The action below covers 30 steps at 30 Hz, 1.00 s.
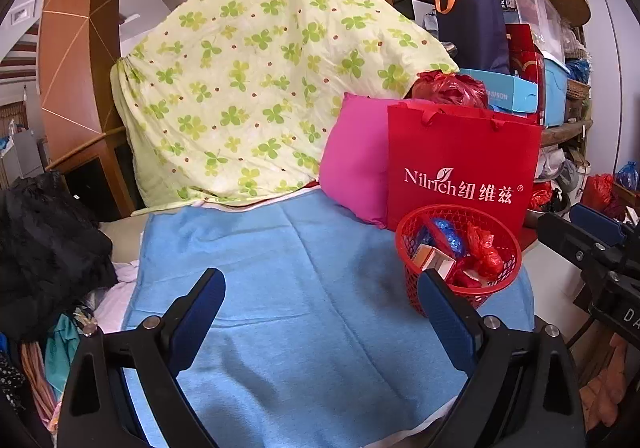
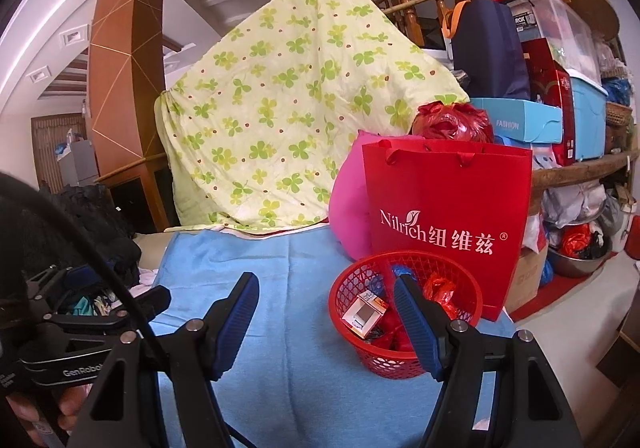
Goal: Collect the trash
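A red mesh basket stands on the blue cloth at the right. It holds a small box, a crumpled red plastic bag and a blue wrapper. My left gripper hovers over the bare cloth left of the basket, open wide and empty. My right gripper is also open, with nothing between its fingers. Its right finger overlaps the basket in the picture.
A red paper bag stands right behind the basket, beside a pink cushion. A clover-print quilt hangs at the back. Dark clothes are piled at the left. Stacked boxes and bags crowd the right.
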Available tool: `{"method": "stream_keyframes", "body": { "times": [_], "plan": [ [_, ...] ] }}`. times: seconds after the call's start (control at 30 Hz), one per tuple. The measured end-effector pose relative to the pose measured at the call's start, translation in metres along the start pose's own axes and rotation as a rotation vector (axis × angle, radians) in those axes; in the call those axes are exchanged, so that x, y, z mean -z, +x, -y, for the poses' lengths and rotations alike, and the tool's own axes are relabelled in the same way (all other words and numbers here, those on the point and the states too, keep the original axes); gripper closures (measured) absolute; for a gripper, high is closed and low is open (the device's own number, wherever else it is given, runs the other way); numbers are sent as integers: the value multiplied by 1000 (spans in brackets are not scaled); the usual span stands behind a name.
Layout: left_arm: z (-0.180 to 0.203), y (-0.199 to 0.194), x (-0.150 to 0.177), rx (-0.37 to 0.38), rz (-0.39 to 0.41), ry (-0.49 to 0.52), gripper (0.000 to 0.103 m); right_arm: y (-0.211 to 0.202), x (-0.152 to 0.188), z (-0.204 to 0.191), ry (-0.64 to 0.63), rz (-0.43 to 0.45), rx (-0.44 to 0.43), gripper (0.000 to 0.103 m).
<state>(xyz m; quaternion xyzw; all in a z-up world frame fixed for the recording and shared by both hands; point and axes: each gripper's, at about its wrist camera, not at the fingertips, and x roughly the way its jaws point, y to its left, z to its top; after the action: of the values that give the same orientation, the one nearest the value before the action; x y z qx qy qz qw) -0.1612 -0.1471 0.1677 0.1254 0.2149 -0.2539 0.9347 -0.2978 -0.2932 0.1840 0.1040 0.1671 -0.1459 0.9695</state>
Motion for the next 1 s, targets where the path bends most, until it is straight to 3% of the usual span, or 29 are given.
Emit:
{"method": "stream_keyframes", "body": {
  "times": [0.17,1.0],
  "plan": [
    [-1,-15,-1,-40,29,7,3,-10,-2,-1,-12,15,4,29],
    [-11,-33,0,-43,30,-18,2,-37,-10,-21,-60,60,19,25]
  ]
}}
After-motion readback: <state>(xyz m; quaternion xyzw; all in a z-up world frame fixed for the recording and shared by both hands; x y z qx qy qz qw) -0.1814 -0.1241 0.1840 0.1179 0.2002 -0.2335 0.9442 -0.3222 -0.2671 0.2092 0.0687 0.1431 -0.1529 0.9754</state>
